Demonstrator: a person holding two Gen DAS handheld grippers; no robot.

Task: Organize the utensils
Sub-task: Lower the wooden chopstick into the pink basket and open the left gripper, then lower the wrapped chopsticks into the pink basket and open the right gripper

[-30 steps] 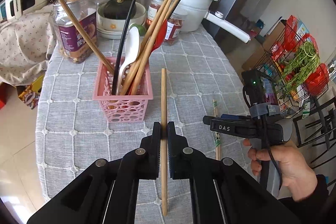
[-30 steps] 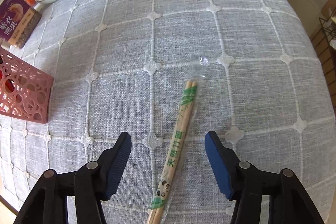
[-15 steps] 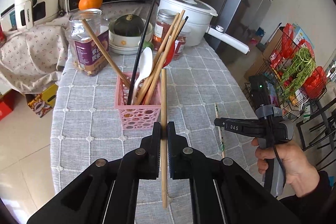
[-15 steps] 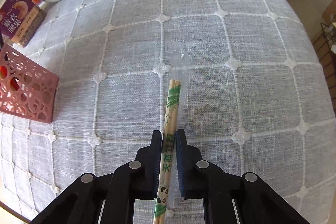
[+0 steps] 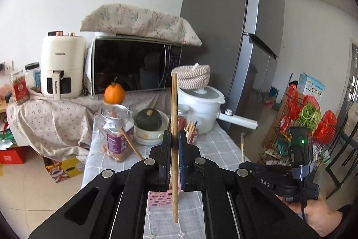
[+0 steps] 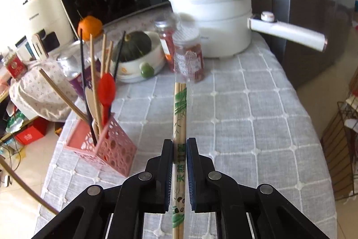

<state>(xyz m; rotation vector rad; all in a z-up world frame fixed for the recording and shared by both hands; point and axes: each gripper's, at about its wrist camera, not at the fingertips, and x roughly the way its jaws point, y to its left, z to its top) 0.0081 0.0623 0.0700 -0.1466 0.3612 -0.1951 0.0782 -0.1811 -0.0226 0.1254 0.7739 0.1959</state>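
Bamboo everywhere: left claw (image 5: 175, 149) pinching one bare chopstick (image 5: 174, 127) upright, mid-shaft, likely for a straight drop. Right claw (image 6: 179, 145) clamped on wrapped disposable chopsticks (image 6: 180, 109), off the counter (image 6: 246, 115). Pink utensil basket (image 6: 105, 145) ahead-left of right claw, probable destination.

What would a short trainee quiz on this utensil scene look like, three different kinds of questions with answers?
1. True or false: the left tongs are shut on a bare wooden chopstick.
2. What do the right tongs grip? A) red spoon B) wrapped chopstick pair C) black chopstick
3. Fill in: the pink basket stands on the ____ tablecloth.

Key: 1 true; 2 B, the wrapped chopstick pair; 3 grey.
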